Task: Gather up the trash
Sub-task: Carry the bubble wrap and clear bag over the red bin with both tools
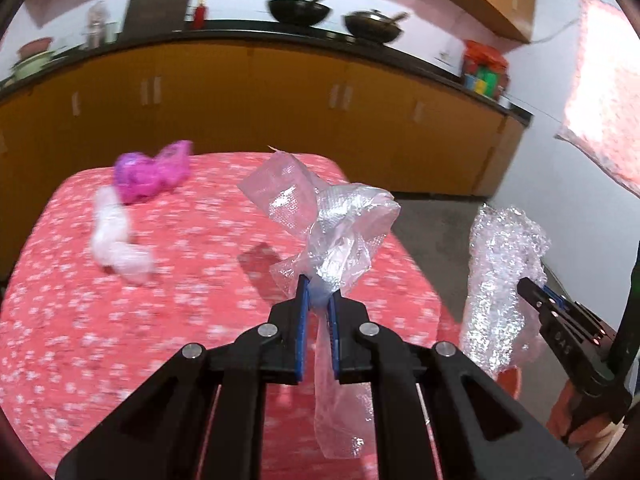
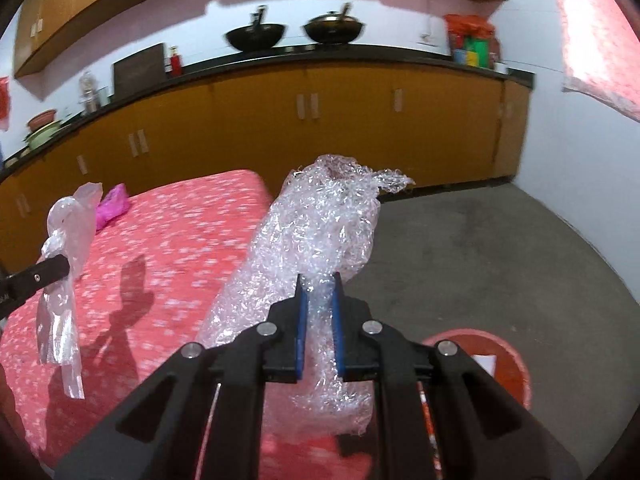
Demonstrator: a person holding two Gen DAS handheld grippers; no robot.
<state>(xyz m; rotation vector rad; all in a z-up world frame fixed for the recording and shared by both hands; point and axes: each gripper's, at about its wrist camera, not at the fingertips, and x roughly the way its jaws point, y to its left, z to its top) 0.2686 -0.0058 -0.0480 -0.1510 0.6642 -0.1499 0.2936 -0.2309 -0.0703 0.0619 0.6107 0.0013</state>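
Both tools carried trash toward the round red bin (image 2: pixel 516 364).
Left tool (image 1: pixel 318 292) gripped a crumpled clear plastic bag (image 1: pixel 340 232); right tool (image 2: pixel 320 288) pinched a bubble-wrap bundle (image 2: pixel 316 236); next, release over bin.

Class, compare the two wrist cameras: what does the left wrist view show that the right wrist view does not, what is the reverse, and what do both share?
Only the left wrist view shows the white crumpled plastic lying on the table beside the purple bag.

Only the right wrist view shows the red bin on the floor.

Both show the pink floral tablecloth, the left gripper shut on the clear plastic bag, and the right gripper shut on the bubble wrap.
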